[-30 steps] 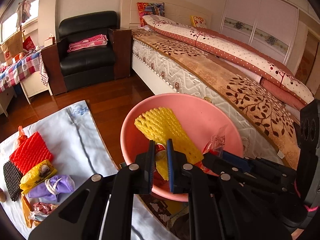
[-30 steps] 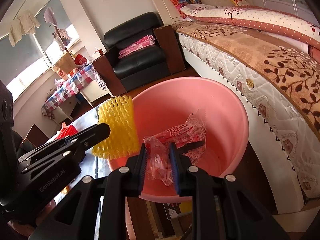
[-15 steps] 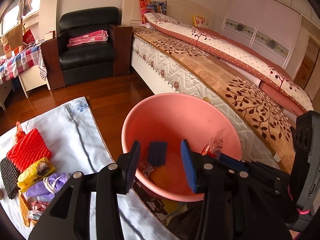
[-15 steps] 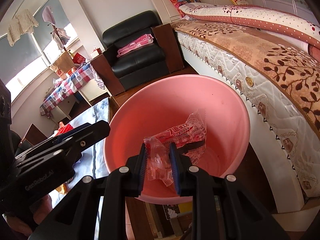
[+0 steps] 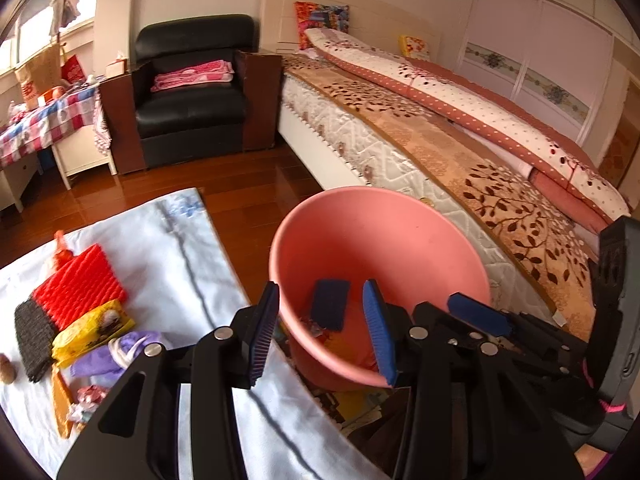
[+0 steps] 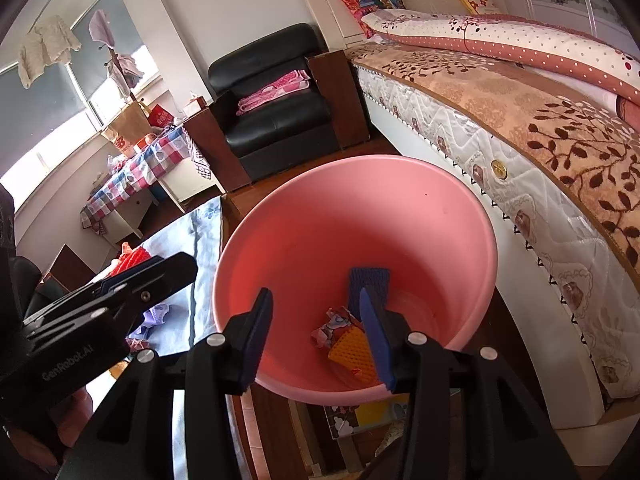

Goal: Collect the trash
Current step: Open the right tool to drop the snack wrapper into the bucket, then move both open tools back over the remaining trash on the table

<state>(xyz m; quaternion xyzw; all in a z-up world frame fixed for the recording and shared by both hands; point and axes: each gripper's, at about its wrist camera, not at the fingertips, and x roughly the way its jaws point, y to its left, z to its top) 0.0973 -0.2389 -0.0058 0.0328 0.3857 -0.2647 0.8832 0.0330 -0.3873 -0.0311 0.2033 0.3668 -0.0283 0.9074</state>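
The scene is viewed from two fisheye cameras, each mounted behind a gripper and angled downward along its fingers. The pink basin (image 5: 400, 240) is seen close from the left and, from the right view, closer still (image 6: 360, 208). The bed (image 5: 460, 152), armchair (image 5: 192, 96) and white cloth (image 5: 168, 248) are shared.

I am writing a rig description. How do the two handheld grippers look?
Both grippers, left and right, are matte black angular frames with silver screws and ridged blue pads on the fingers. White "GenRobot.AI" lettering marks the left body; pink shows near the right body.
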